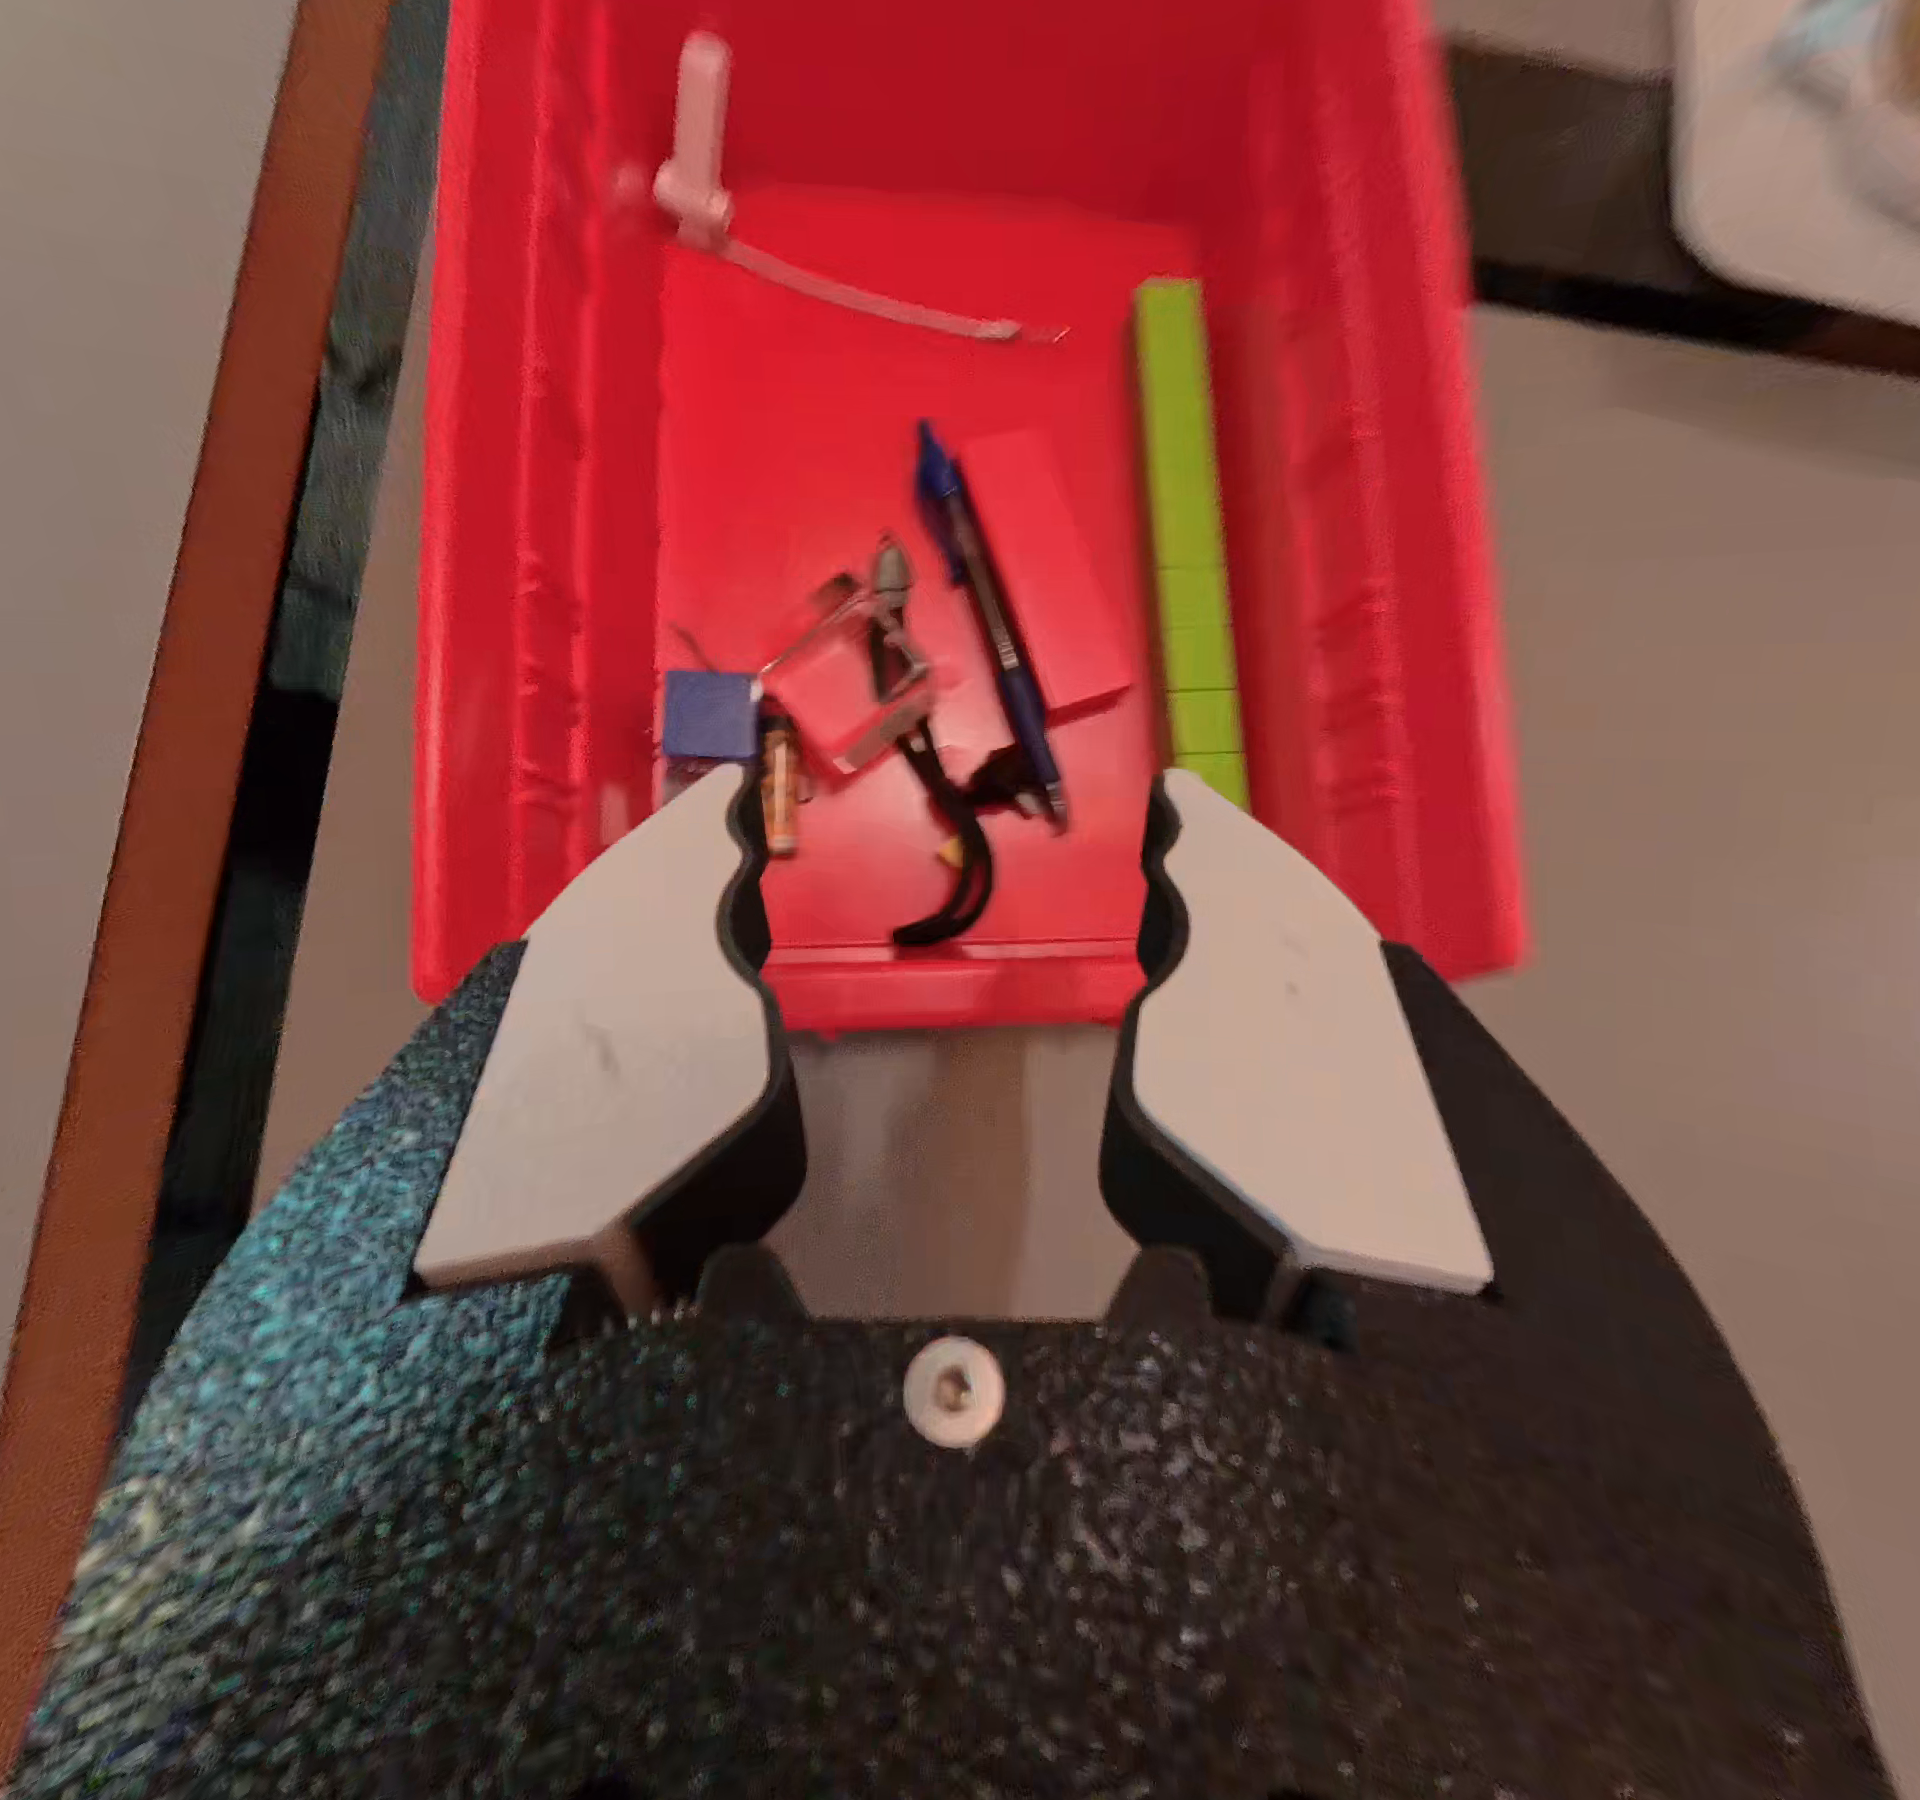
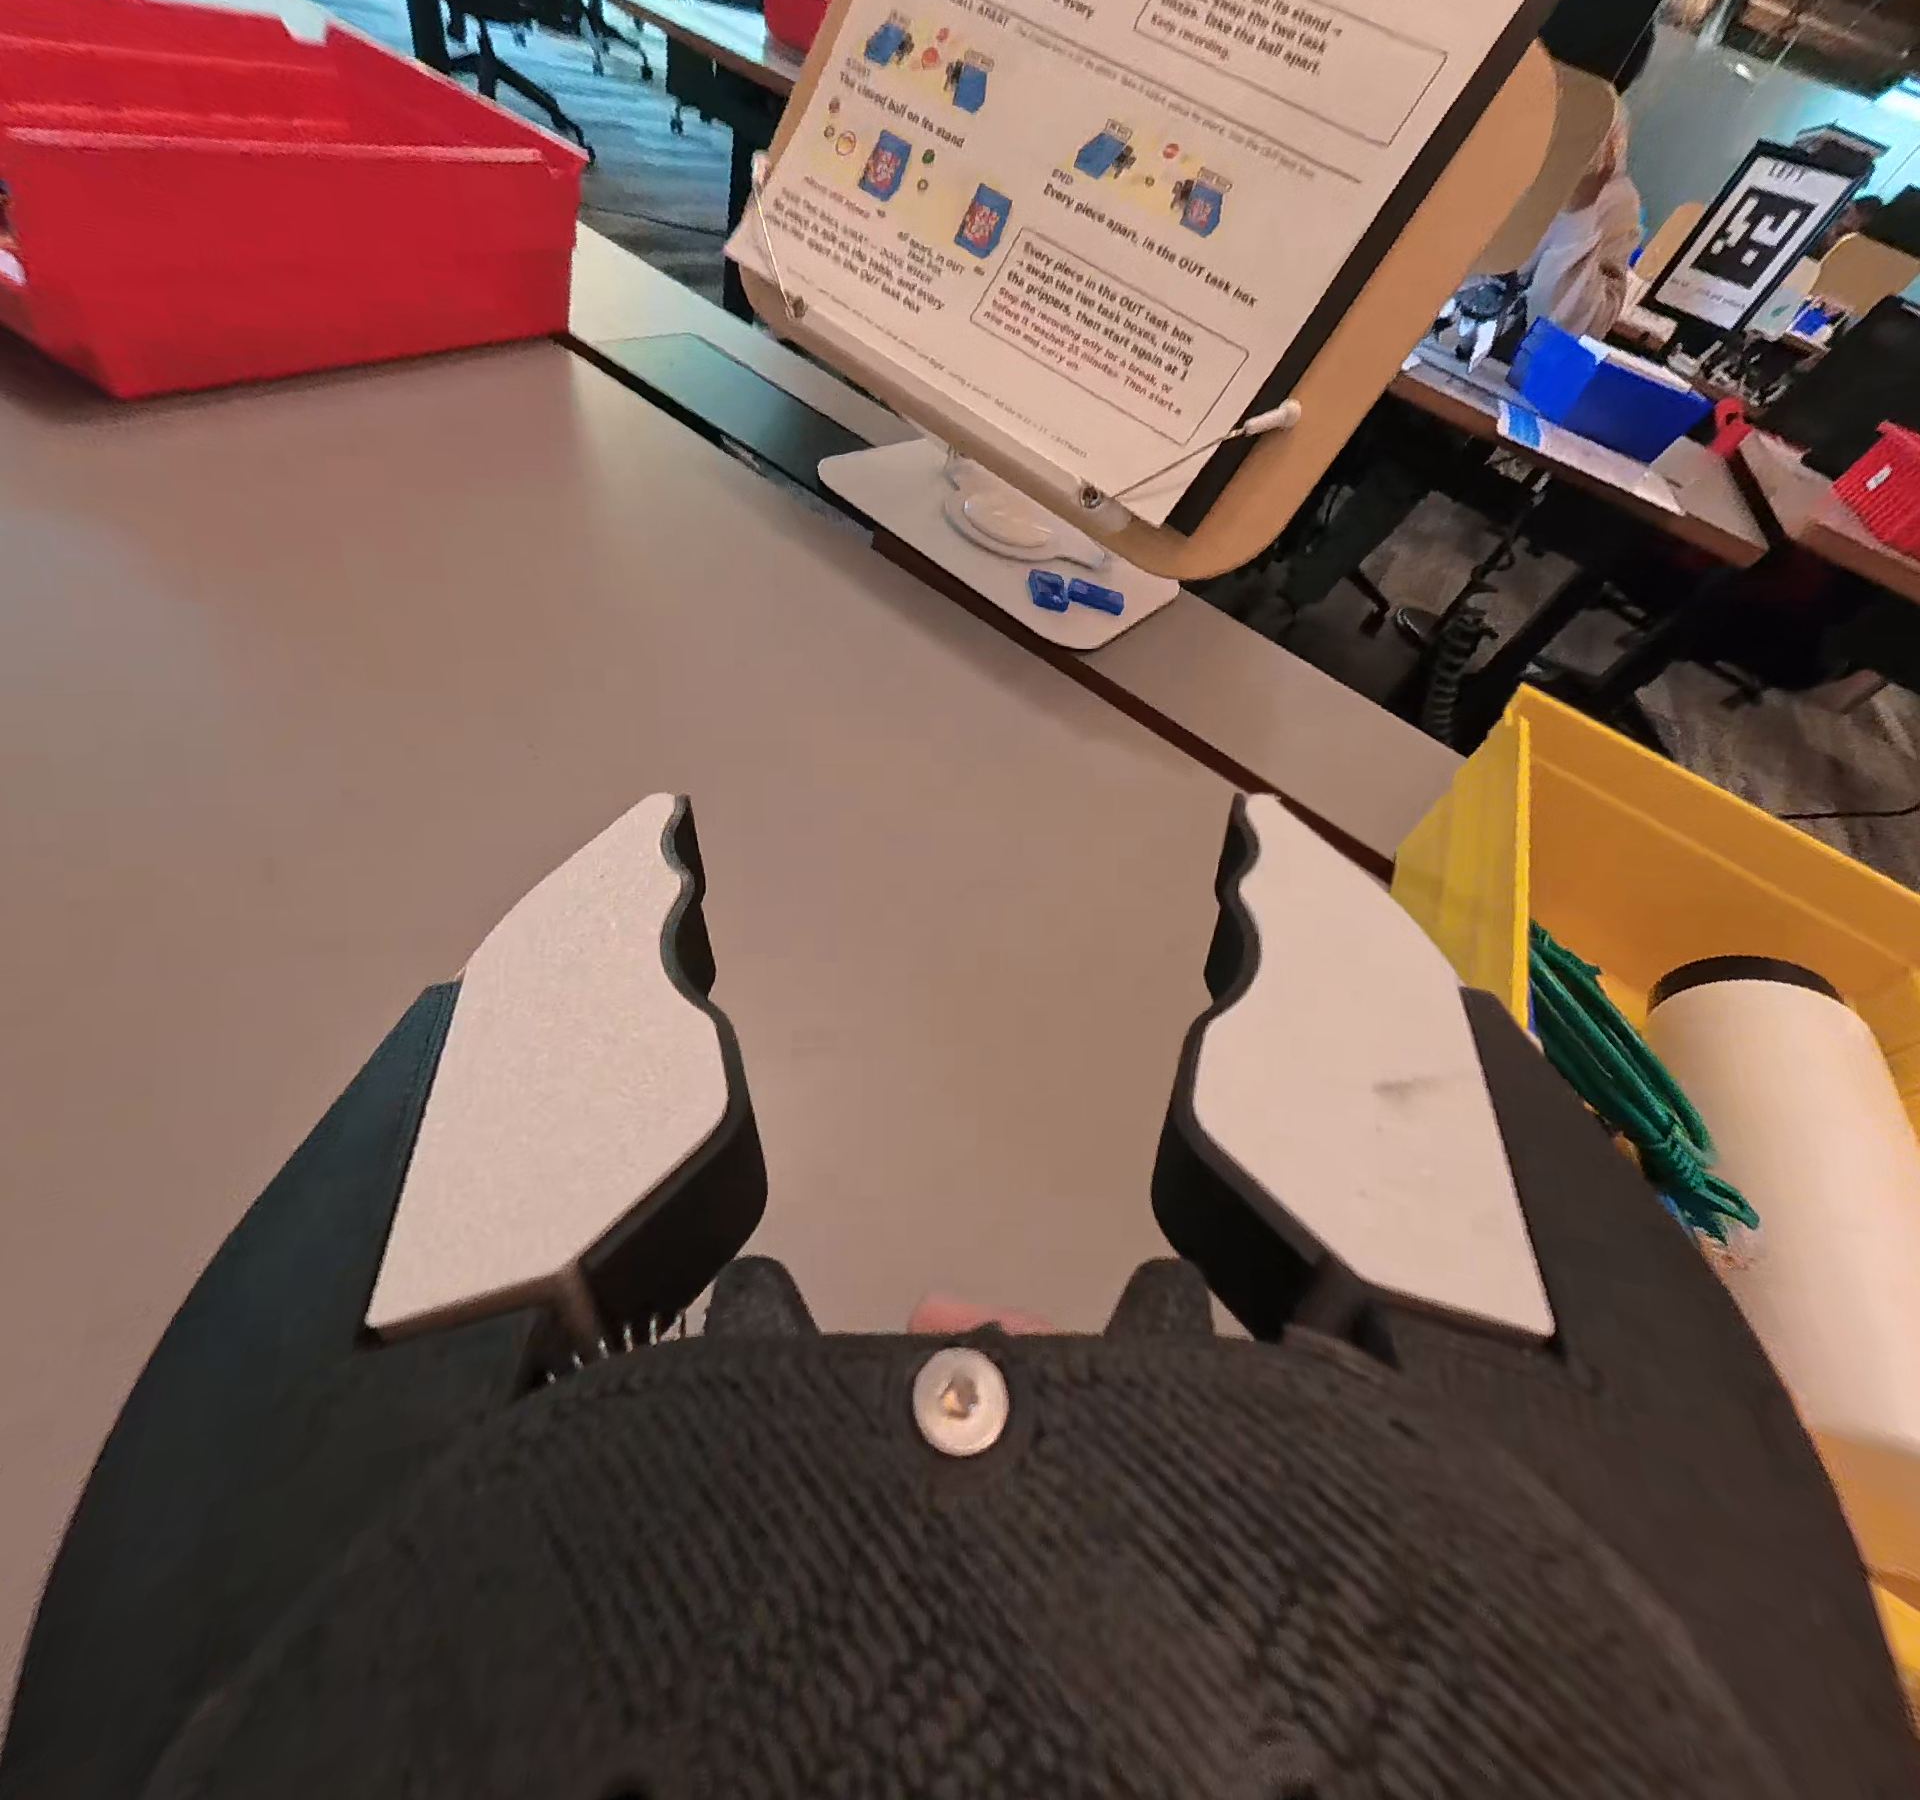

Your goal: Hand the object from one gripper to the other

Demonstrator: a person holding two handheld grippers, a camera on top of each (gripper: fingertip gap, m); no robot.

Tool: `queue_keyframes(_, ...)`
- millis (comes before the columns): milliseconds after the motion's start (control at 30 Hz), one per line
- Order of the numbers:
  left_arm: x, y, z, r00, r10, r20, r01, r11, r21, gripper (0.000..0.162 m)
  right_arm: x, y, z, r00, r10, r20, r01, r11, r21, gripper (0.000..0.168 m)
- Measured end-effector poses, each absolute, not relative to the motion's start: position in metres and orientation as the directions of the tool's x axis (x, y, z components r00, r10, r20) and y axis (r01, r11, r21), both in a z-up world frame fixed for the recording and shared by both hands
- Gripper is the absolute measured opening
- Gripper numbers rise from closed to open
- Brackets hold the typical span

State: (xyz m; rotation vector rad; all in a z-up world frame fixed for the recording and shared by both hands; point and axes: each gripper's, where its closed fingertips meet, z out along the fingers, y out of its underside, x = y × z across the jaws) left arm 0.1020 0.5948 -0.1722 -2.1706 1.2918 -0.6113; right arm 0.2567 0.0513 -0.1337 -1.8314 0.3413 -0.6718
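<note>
Both grippers, left (image 1: pixel 951 794) and right (image 2: pixel 961 815), hold wavy-edged jaws spread, empty; glossy red bin (image 1: pixel 520 503) on the smooth bench (image 2: pixel 416 659).

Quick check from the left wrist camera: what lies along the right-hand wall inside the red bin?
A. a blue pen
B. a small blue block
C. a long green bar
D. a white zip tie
C: the long green bar lies flat against the right-hand wall of the red bin, while the blue pen sits nearer the middle.
</note>
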Motion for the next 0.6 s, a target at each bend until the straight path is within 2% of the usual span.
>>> queue_keyframes(133, 0.104, 0.628, -0.212, 0.557, -0.819, 0.135, -0.719, -0.557, -0.416, 0.069, 0.251, 0.054, -0.133, 0.835, -0.504, 0.222, 0.061, -0.316, -0.947, 0.094)
queue_keyframes(267, 0.118, 0.629, -0.234, 0.627, -0.746, 0.222, -0.682, -0.664, -0.307, 0.07, 0.252, 0.051, -0.137, 0.83, -0.502, 0.244, 0.07, -0.341, -0.938, 0.093)
queue_keyframes(367, 0.125, 0.629, -0.25, 0.68, -0.693, 0.241, -0.643, -0.721, -0.257, 0.071, 0.25, 0.051, -0.14, 0.834, -0.489, 0.255, 0.072, -0.361, -0.93, 0.094)
queue_keyframes(600, 0.125, 0.639, -0.256, 0.709, -0.697, 0.105, -0.657, -0.708, -0.261, 0.065, 0.249, 0.05, -0.144, 0.847, -0.467, 0.255, 0.072, -0.373, -0.925, 0.093)
